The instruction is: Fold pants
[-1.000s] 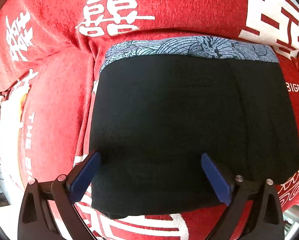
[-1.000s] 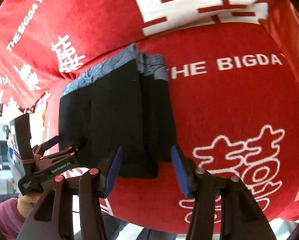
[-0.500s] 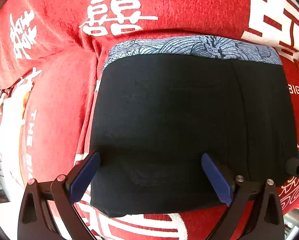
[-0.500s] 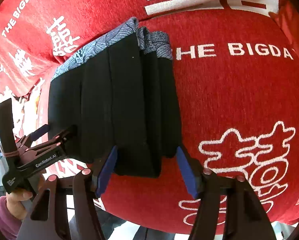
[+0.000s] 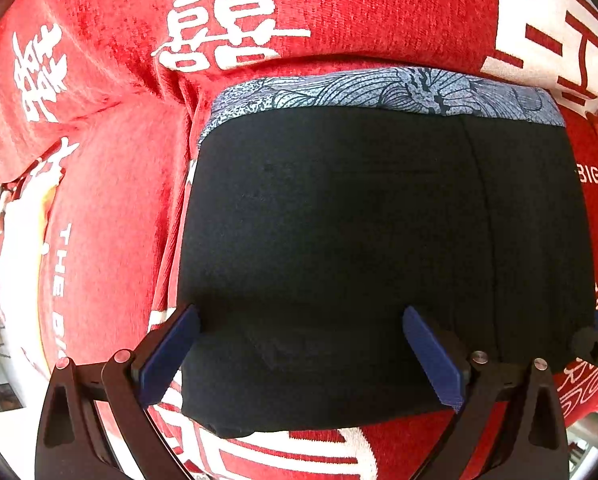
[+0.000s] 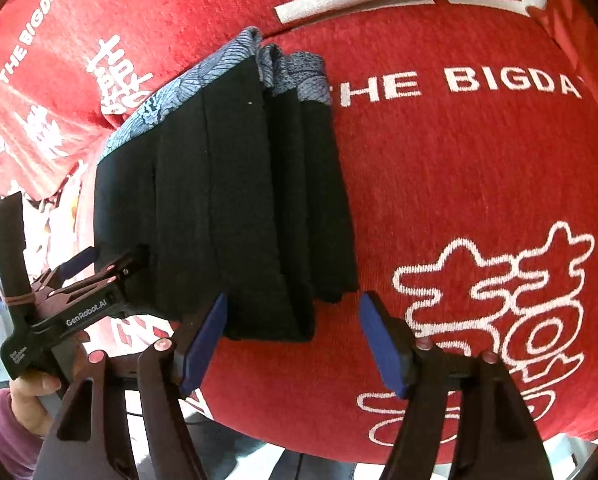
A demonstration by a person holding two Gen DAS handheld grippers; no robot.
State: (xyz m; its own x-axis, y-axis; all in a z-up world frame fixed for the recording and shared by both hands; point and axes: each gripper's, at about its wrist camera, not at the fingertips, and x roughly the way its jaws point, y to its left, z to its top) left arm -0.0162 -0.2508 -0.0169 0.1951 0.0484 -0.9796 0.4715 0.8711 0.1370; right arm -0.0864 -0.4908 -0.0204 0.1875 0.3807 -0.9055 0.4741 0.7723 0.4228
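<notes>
The black pants [image 5: 359, 240] with a grey-blue patterned waistband [image 5: 379, 92] lie folded into a compact stack on a red cushion. My left gripper [image 5: 299, 348] is open, its blue pads straddling the near edge of the stack. In the right wrist view the stack [image 6: 219, 200] shows several layered folds at its right side. My right gripper [image 6: 291, 340] is open, its pads on either side of the stack's near right corner. The left gripper [image 6: 99, 276] shows there at the stack's left edge, in a hand.
The red cushion cover [image 6: 459, 200] carries white characters and "THE BIGDAY" lettering. A red backrest [image 5: 339, 8] rises behind the stack. The cushion's front edge [image 6: 339, 440] drops off just before the grippers. The right gripper's tip [image 5: 595, 344] shows at the left view's right edge.
Both grippers moved closer to the stack's near edge. The right gripper's pads now bracket the stack's near right corner. Both stayed open.
</notes>
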